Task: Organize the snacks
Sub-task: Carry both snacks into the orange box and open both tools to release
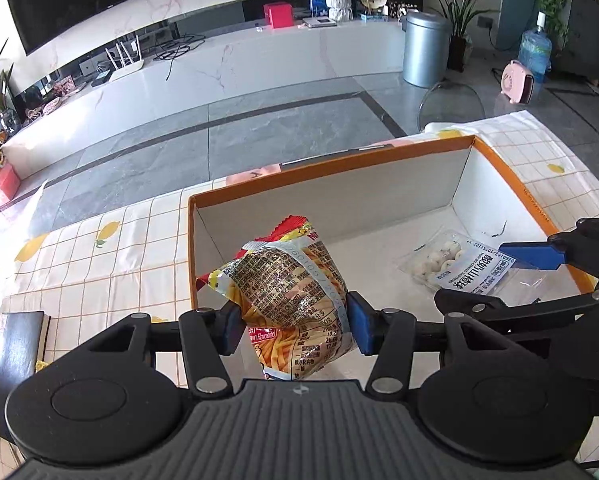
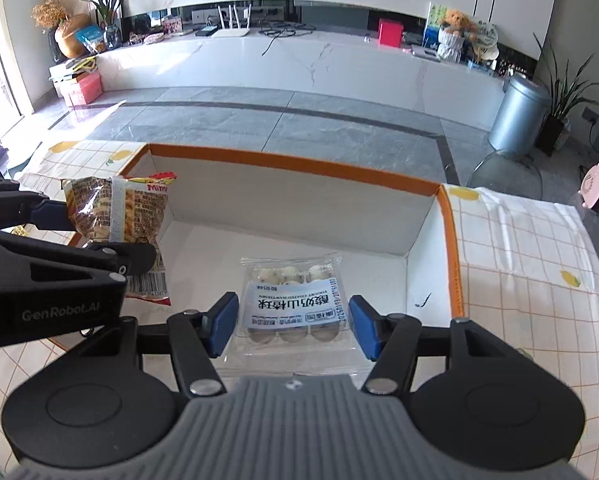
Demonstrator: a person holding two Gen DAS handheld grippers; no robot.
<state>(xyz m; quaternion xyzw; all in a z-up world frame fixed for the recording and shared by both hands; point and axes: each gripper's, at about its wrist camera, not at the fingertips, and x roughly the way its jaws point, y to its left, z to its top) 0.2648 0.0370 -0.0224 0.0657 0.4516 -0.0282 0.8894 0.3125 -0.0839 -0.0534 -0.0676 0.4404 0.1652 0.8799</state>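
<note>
Lower chip bag [image 1: 295,300] (pinched by left gripper [image 1: 293,326]) toward box [image 1: 331,168] at nine o'clock, clear of yogurt-ball pack [image 2: 295,304] clamped in right gripper [image 2: 293,328].

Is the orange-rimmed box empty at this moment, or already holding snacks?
Cannot tell. No loose snack lies on the box floor; whether the clear pack between the right gripper's pads rests there is unclear.

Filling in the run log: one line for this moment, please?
left gripper: shut on chip bag, above box | right gripper: shut on clear snack pack, over box | nothing released
</note>
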